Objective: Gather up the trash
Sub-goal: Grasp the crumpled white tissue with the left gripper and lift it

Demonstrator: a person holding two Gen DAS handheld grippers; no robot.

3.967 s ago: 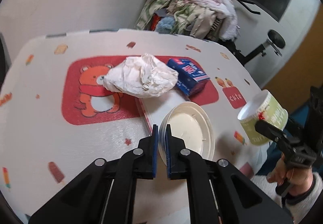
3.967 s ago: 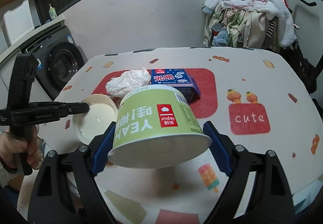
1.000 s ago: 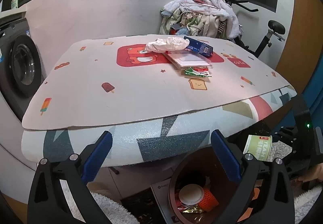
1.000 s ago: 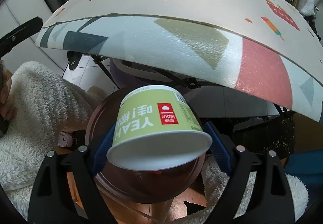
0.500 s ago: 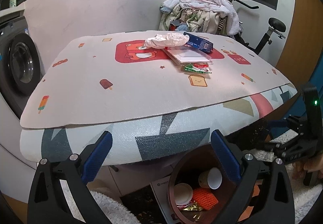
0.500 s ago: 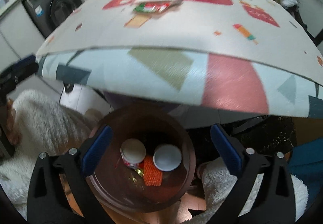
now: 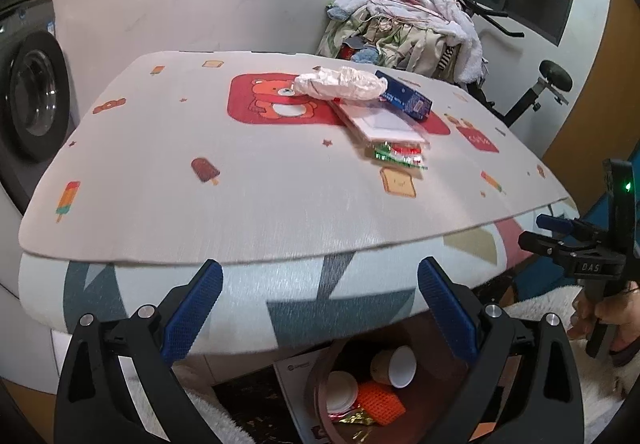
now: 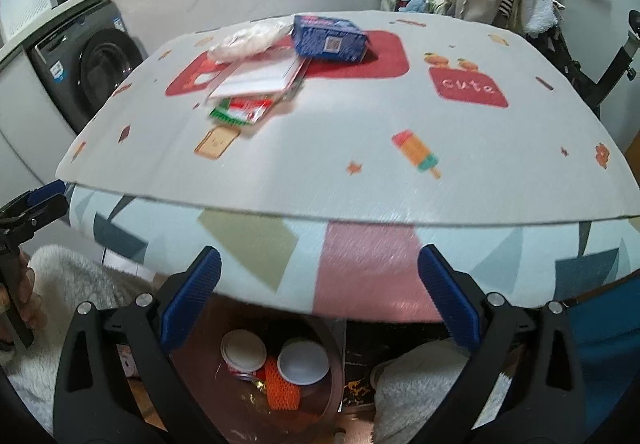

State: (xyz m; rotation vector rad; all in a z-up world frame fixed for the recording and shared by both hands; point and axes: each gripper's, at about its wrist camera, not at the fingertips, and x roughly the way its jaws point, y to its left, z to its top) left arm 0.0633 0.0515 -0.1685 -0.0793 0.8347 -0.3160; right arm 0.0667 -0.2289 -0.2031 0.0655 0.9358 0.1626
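Note:
My left gripper (image 7: 320,308) is open and empty, held in front of the table's near edge above a brown trash bin (image 7: 316,384). My right gripper (image 8: 318,304) is open and empty above the same bin (image 8: 334,348). In the bin lie the green cup (image 7: 394,362), a white lid (image 7: 340,384) and an orange net (image 7: 378,402). On the table lie a crumpled white bag (image 7: 340,83), a blue box (image 7: 404,95), a flat clear package (image 7: 384,121) and a red-green wrapper (image 7: 400,155).
The table (image 7: 240,183) has a patterned cloth hanging over its near edge. A washing machine (image 7: 28,99) stands left. A clothes pile (image 7: 404,27) and an exercise bike (image 7: 536,91) stand behind. White fluffy fabric (image 8: 72,284) lies beside the bin.
My right gripper opened and let the green cup fall into the bin, then rose. The lid from my left gripper also lies in the bin. Both grippers have lifted toward the table.

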